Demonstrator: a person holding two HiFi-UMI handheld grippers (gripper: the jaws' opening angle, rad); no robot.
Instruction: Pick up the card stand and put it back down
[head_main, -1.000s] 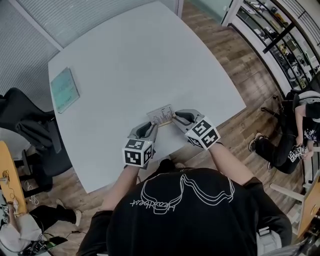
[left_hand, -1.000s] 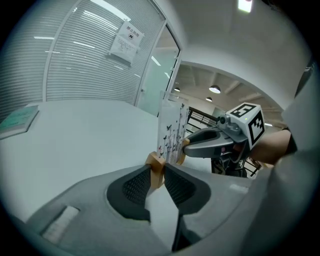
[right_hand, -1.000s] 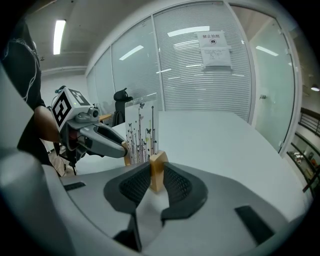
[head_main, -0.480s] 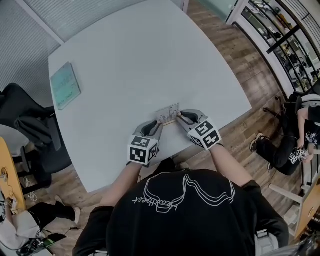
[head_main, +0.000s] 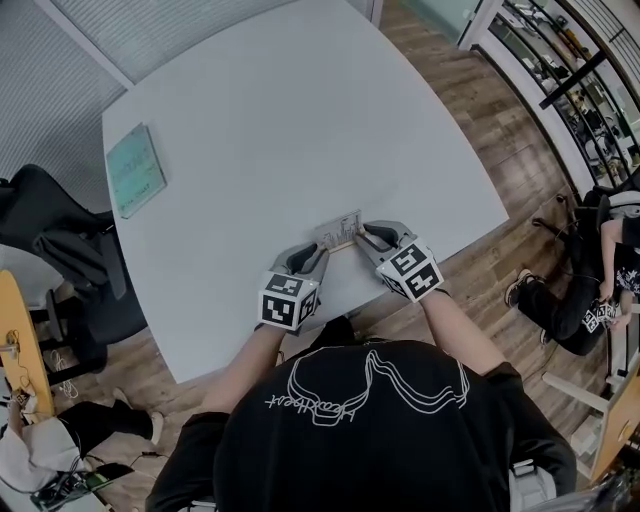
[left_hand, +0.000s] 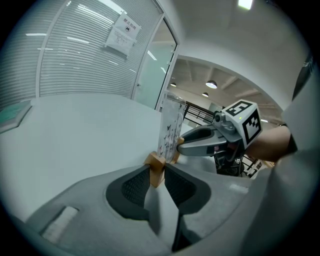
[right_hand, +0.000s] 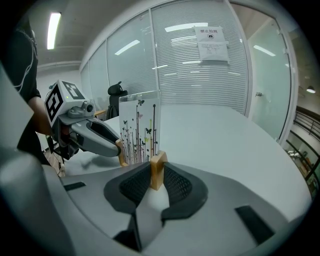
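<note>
"Can you read anything from where you're standing?"
"Hardly. The notice (right_hand: 212, 43) on the glass wall (right_hand: 175, 75) has print too small, and the script on the person's shirt (head_main: 300, 405) is just a scrawl."

Table (head_main: 300, 120): plain pale grey-white.
Card stand (right_hand: 140, 131): tan wooden base; white card printed with black stems and butterflies.
Left gripper (left_hand: 157, 172), right gripper (right_hand: 157, 172): grey bodies, black cross-hatched pads.
Cubes (head_main: 288, 300): white faces with black square markers.
Pad (head_main: 135, 172): pale teal-green.
Floor (head_main: 470, 110): brown wood planks.
Shirt (head_main: 360, 440): black, with a white line drawing.
Chair (head_main: 50, 250): black.
Blinds (right_hand: 200, 75): white horizontal slats.
</note>
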